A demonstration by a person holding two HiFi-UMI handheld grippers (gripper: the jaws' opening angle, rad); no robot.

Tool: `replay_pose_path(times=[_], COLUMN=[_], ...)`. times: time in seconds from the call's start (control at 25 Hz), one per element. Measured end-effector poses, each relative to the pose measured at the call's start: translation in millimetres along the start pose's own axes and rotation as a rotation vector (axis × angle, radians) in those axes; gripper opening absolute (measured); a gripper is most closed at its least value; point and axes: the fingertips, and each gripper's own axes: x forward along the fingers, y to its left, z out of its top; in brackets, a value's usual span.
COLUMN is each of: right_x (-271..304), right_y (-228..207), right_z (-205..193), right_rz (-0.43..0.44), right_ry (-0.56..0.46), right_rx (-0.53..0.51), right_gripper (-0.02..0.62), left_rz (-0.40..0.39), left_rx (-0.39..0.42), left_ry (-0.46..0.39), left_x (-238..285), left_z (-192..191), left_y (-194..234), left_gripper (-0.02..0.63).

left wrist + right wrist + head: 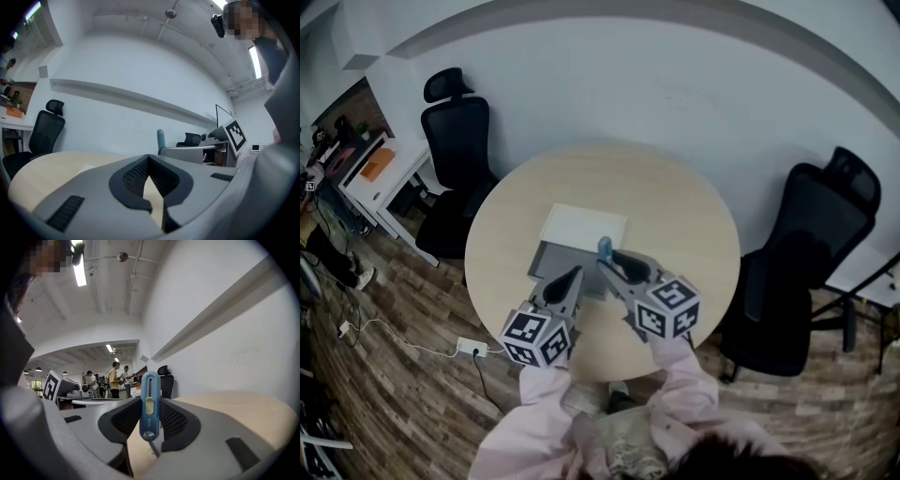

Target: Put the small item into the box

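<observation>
Right gripper view: tool (151, 400) grips blue item (150, 414) (chair (167, 384) behind, people (114, 380) beyond).

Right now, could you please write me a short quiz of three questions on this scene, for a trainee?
1. True or false: the right gripper is shut on the blue item.
2. Between the jaws of the left gripper there is: A) the blue item; B) a cup; C) nothing.
3. Fill in: the box stands on a round ____.
Key: 1 true; 2 C; 3 table.
</observation>
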Motion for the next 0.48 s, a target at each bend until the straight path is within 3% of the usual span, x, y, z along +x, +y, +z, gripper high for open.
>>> replay_pose_path(times=[0.48], right_x=[22], right_y=[-13], right_z=[-2], right_rz=[0.064], right_ry=[0.044], right_rx=[-0.023], right_gripper=[0.129], left_rz=[0.061], left_rx=[-0.017], left_ry=[0.002], left_x=[15], left_z=[-6], left_y=[18], left_gripper=[0.008])
